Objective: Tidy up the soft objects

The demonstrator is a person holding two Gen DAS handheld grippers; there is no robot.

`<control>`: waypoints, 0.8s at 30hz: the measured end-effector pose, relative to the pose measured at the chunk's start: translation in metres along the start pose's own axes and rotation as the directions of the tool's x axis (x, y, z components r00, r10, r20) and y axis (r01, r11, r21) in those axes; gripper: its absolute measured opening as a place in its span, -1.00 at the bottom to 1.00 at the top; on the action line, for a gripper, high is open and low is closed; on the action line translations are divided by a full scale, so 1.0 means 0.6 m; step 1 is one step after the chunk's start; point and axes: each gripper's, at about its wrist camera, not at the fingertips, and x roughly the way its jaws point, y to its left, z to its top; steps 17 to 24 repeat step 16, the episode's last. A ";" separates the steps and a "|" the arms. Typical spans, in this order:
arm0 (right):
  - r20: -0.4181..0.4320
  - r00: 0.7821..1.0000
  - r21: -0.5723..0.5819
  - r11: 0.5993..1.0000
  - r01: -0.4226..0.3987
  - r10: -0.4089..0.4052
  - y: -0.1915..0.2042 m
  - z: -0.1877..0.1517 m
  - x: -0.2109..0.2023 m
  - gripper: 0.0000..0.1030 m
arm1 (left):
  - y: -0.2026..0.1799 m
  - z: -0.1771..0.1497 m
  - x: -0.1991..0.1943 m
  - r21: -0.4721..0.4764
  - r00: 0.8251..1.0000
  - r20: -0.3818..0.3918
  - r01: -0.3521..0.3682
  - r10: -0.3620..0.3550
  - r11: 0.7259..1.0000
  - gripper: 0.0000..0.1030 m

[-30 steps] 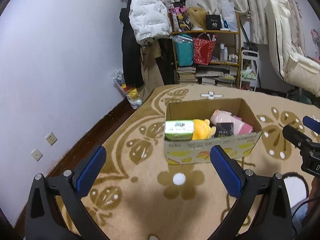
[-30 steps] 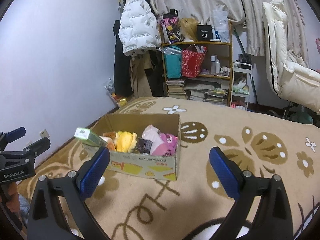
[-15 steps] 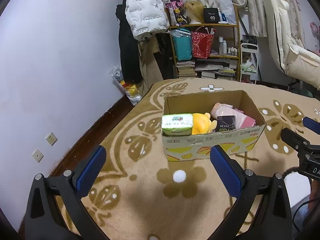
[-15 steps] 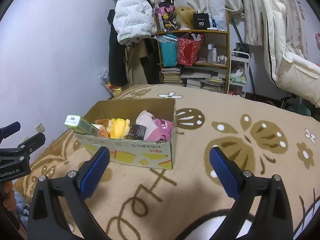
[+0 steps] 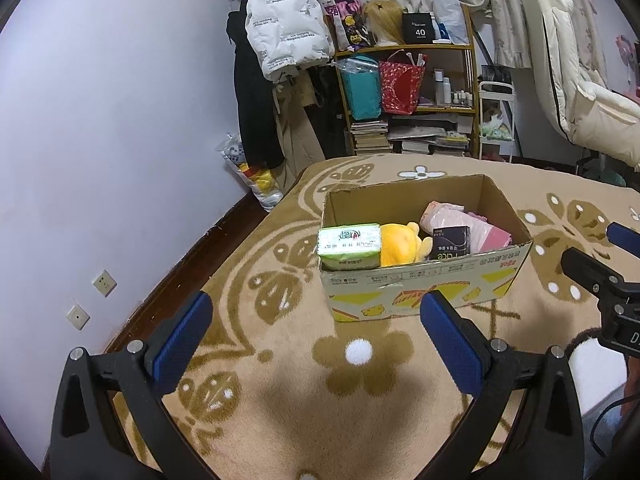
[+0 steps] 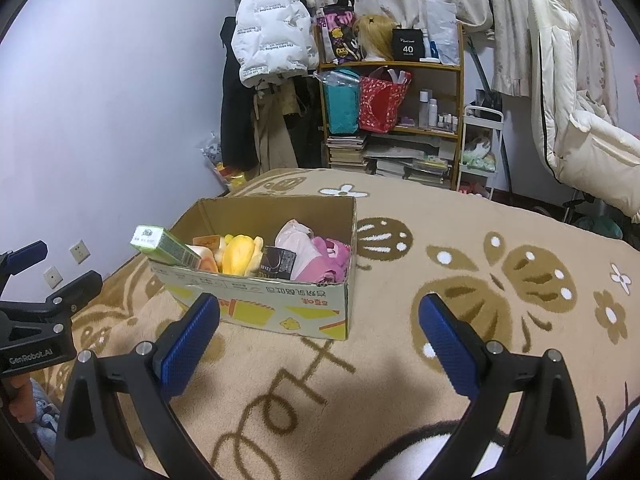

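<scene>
A cardboard box (image 5: pixel 424 284) (image 6: pixel 276 308) stands on the patterned carpet, filled with soft goods. Inside lie a green tissue pack (image 5: pixel 349 246) (image 6: pixel 166 246), a yellow plush toy (image 5: pixel 400 246) (image 6: pixel 238 254), a black packet (image 5: pixel 450 242) (image 6: pixel 278 263) and pink packs (image 5: pixel 476 226) (image 6: pixel 316 254). My left gripper (image 5: pixel 316 334) hovers open in front of the box, nothing between its blue pads. My right gripper (image 6: pixel 318 330) is open too, low over the carpet just right of the box front. Each gripper shows at the edge of the other's view.
A lavender wall (image 5: pixel 120 120) with sockets runs along the left. Behind the carpet stand a wooden shelf (image 5: pixel 412 92) with bags and books, hanging coats (image 5: pixel 280 40) and a white cart (image 6: pixel 480 148). A cream padded chair (image 6: pixel 580 128) sits far right.
Both cameras have risen and tilted slightly, so the box sits a little lower and its contents show more from above. Both grippers stay open and empty.
</scene>
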 end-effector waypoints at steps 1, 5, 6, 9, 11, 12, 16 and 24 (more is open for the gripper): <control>0.001 1.000 -0.001 1.000 0.001 -0.001 0.001 0.001 0.000 1.00 | 0.001 0.001 0.000 -0.002 1.000 0.001 -0.001 0.001 1.000 0.99; 0.001 1.000 -0.005 1.000 0.002 -0.002 0.002 0.002 -0.001 1.00 | 0.006 0.003 0.001 -0.009 1.000 0.002 -0.003 0.003 1.000 0.99; 0.001 1.000 -0.004 1.000 0.000 0.000 0.002 0.002 -0.001 1.00 | 0.006 0.003 0.002 -0.007 1.000 0.000 -0.002 0.002 1.000 0.99; 0.002 1.000 -0.005 1.000 0.001 -0.001 0.003 0.001 -0.001 1.00 | 0.007 0.003 0.002 -0.005 1.000 0.000 -0.010 0.010 1.000 0.99; 0.001 1.000 -0.008 1.000 0.001 -0.001 0.003 0.002 -0.001 1.00 | 0.008 0.004 0.002 -0.005 1.000 -0.001 -0.007 0.007 1.000 0.99; 0.001 1.000 -0.011 1.000 0.003 -0.003 0.003 0.002 -0.002 1.00 | 0.009 0.004 0.002 -0.004 1.000 0.000 -0.008 0.008 1.000 0.99; 0.003 1.000 -0.010 1.000 0.003 -0.003 0.002 0.002 -0.002 1.00 | 0.009 0.004 0.001 -0.005 1.000 -0.002 -0.005 0.005 1.000 0.99; 0.003 1.000 -0.010 1.000 0.003 -0.003 0.002 0.002 -0.002 1.00 | 0.009 0.004 0.001 -0.005 1.000 -0.002 -0.005 0.005 1.000 0.99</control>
